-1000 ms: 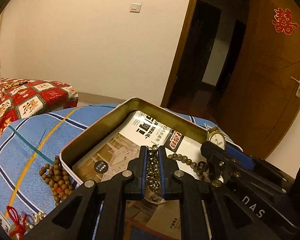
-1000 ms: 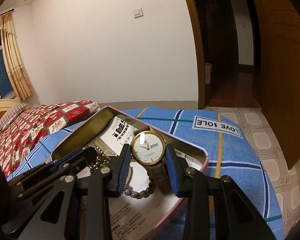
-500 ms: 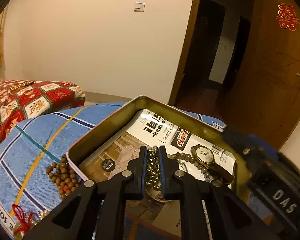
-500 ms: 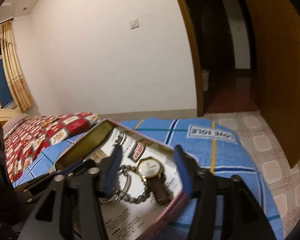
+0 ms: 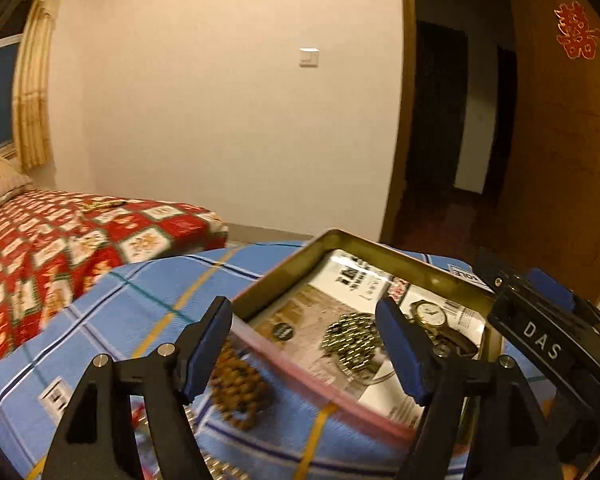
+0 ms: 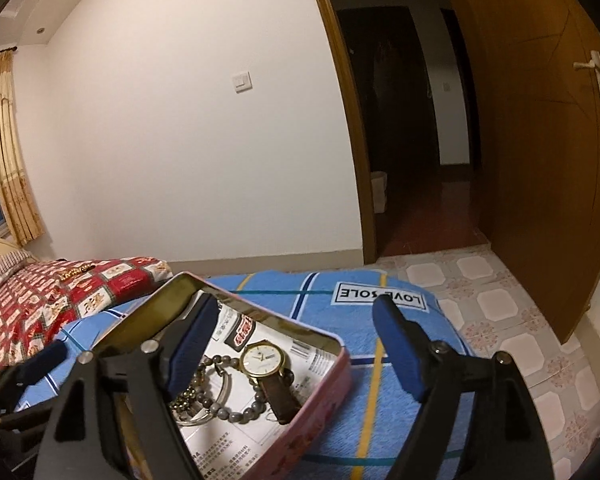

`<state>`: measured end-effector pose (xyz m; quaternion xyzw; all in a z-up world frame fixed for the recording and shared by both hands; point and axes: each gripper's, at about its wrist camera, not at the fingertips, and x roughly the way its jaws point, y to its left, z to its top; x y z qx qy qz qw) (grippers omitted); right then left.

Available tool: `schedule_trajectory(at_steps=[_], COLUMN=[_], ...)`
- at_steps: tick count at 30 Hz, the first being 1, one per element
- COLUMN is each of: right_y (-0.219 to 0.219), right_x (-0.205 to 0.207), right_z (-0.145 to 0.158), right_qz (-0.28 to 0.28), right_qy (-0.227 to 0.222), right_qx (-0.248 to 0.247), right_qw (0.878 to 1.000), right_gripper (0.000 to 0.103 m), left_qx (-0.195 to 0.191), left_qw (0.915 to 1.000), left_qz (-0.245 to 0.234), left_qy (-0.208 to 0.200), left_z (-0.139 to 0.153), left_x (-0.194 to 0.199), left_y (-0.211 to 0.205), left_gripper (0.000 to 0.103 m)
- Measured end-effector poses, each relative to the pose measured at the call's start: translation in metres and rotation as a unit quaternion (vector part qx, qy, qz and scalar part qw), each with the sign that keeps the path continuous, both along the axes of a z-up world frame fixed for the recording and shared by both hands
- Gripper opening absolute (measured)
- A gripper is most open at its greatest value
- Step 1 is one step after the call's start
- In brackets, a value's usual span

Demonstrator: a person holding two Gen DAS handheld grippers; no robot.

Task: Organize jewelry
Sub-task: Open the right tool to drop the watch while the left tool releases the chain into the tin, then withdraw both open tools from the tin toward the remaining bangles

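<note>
A pink metal tin [image 6: 328,396] lined with printed paper lies on a blue checked cloth. In it lie a gold watch with a brown strap [image 6: 262,362], a grey bead bracelet [image 6: 236,414] and a heap of metallic beads [image 5: 350,340]. The watch also shows in the left wrist view [image 5: 430,314]. A brown wooden bead bracelet [image 5: 238,386] lies on the cloth outside the tin's [image 5: 284,268] near edge. My left gripper [image 5: 304,346] is open and empty above that edge. My right gripper [image 6: 296,344] is open and empty above the tin.
A bed with a red patterned cover [image 5: 60,240] stands to the left. An open wooden door [image 6: 540,160] and a dark doorway are at the right. Tiled floor [image 6: 500,304] lies beyond the blue cloth [image 6: 380,320].
My left gripper opened, dropped the metallic beads in the tin and pulled back left. My right gripper opened earlier, left the watch in the tin, and has risen away.
</note>
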<state>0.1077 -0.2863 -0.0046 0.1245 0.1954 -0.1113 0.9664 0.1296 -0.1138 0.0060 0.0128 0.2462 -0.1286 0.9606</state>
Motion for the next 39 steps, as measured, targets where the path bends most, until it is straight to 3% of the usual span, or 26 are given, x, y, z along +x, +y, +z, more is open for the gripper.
schedule_trajectory(at_steps=[12, 39], right_y=[0.036, 0.09], right_x=[-0.026, -0.082], right_z=[0.001, -0.002], right_qz=[0.018, 0.061], right_qy=[-0.012, -0.005], right_qx=[-0.04, -0.047], right_qw=[0.999, 0.997], right_gripper=[0.084, 0.084], left_qx=[0.029, 0.038], left_qw=[0.9984, 0.9985], left_qz=[0.048, 0.039], left_qy=[-0.007, -0.011], left_z=[-0.012, -0.017], left_x=[-0.028, -0.085], left_y=[0.041, 0.07], left_gripper=[0.074, 0.074])
